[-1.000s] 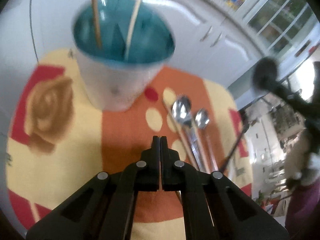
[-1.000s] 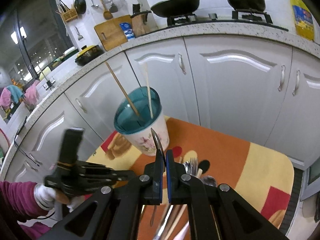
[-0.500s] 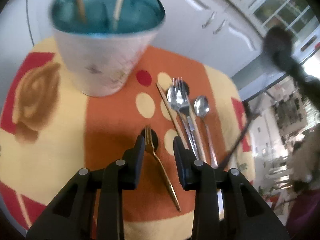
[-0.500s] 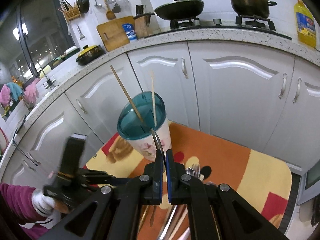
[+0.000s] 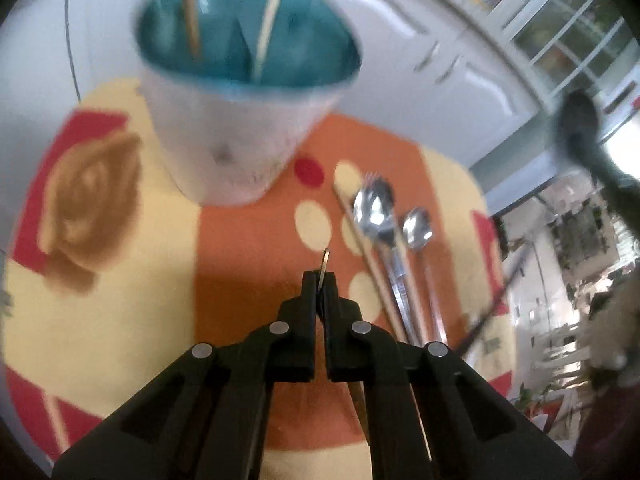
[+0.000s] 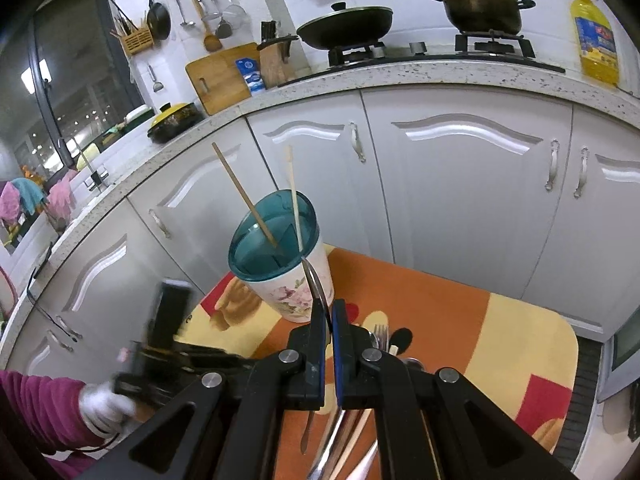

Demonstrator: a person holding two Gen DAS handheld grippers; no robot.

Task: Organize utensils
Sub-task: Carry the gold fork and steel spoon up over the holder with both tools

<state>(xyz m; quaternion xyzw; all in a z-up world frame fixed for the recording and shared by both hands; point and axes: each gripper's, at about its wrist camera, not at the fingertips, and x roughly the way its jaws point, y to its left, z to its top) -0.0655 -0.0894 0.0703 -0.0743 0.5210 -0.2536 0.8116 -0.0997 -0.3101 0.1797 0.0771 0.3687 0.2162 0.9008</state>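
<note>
White kitchen cabinets (image 6: 460,184) run behind your work area, under a speckled counter (image 6: 400,76) carrying a hob with a wok (image 6: 344,26) and a lidded pot (image 6: 480,10). Below them, an orange, yellow and red mat (image 6: 440,320) covers the surface you are working on.

Near the mat's far edge, towards its left corner, stands the utensil cup (image 6: 286,280), white and floral outside, teal inside. Two chopsticks (image 6: 244,196) lean in it, their ends rising above the rim.

Your left gripper (image 5: 319,280) hangs over the orange middle band of the mat, fingers pressed together on a thin metal utensil (image 5: 326,260) whose tip sticks out beyond them. The picture is blurred, so it is probably a gold fork seen edge-on, but you should treat that as unconfirmed.

Your right gripper (image 6: 329,312) is likewise clamped on a dark spoon (image 5: 578,130), which shows edge-on between its fingers in its own view and as a dark bowl at the right edge of the left view.

Loose utensils lie together towards the mat's right half, well apart from the cup: one chopstick (image 5: 360,236), two steel spoons (image 5: 416,226) and a steel fork (image 6: 380,334).
</note>
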